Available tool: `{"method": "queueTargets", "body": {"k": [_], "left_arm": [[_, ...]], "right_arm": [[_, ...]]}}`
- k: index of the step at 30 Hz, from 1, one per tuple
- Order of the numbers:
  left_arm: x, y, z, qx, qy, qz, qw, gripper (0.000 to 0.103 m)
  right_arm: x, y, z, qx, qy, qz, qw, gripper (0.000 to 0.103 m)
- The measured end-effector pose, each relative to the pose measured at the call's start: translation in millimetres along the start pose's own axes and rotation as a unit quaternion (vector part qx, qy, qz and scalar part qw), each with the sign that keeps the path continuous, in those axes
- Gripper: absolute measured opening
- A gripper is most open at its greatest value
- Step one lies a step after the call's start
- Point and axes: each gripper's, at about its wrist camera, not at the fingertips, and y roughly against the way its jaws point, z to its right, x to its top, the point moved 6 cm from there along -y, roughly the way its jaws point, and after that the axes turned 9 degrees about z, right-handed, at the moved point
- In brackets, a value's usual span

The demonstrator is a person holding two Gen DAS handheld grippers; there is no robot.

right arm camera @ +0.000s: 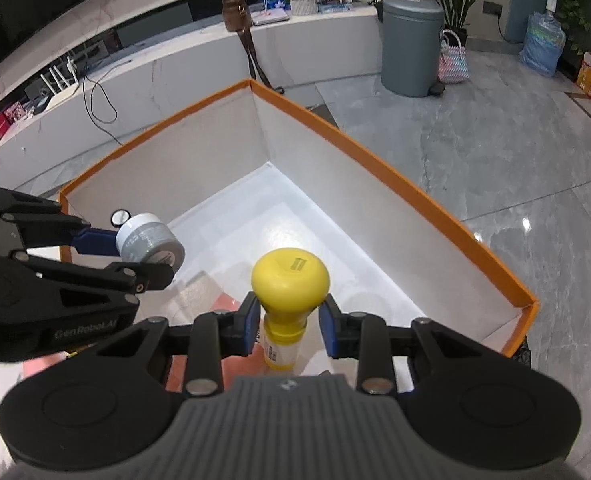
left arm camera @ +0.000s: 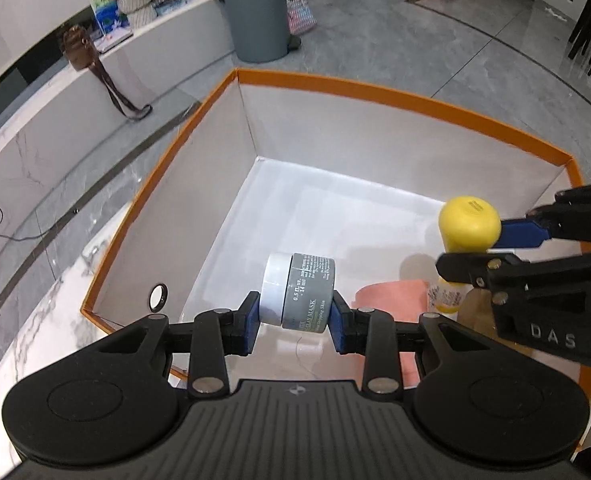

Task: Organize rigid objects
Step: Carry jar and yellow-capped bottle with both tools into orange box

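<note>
My left gripper [left arm camera: 295, 314] is shut on a small grey jar with a white lid [left arm camera: 301, 292], lying sideways between the blue pads, above the inside of an orange-rimmed white box [left arm camera: 375, 96]. My right gripper [right arm camera: 289, 320] is shut on a yellow bottle [right arm camera: 289, 280] with a wide round cap, gripped at its neck, over the same box [right arm camera: 375, 152]. In the left wrist view the right gripper [left arm camera: 471, 248] comes in from the right with the yellow bottle [left arm camera: 469, 220]. From the right wrist view the left gripper [right arm camera: 151, 250] is at the left with the jar [right arm camera: 149, 242].
A pink sheet [left arm camera: 391, 296] and brown paper [left arm camera: 475, 312] lie on the box floor near its close side. The box stands on a white marble top [left arm camera: 47, 320]. Beyond it are a grey bin [right arm camera: 411, 44], a low white ledge [right arm camera: 175, 64] and grey floor tiles.
</note>
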Motion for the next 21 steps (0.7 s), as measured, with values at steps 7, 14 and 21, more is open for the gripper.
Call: {"method": "queueTargets", "body": {"k": [7, 14, 21], "left_arm": [[-6, -16, 2, 0.008, 0.008, -0.037, 0.9993, 0.039], [-9, -22, 11, 0.02, 0.014, -0.05, 0.9985, 0.039], [-11, -27, 17, 0.033, -0.003, -0.053, 0.998, 0.041]], "right_arm": [[-14, -18, -1, -0.012, 0.02, -0.05, 0.998, 0.031], [-18, -24, -3, -0.011, 0.031, -0.069, 0.997, 0.03], [-21, -26, -6, -0.015, 0.04, -0.073, 0.996, 0.03]]}}
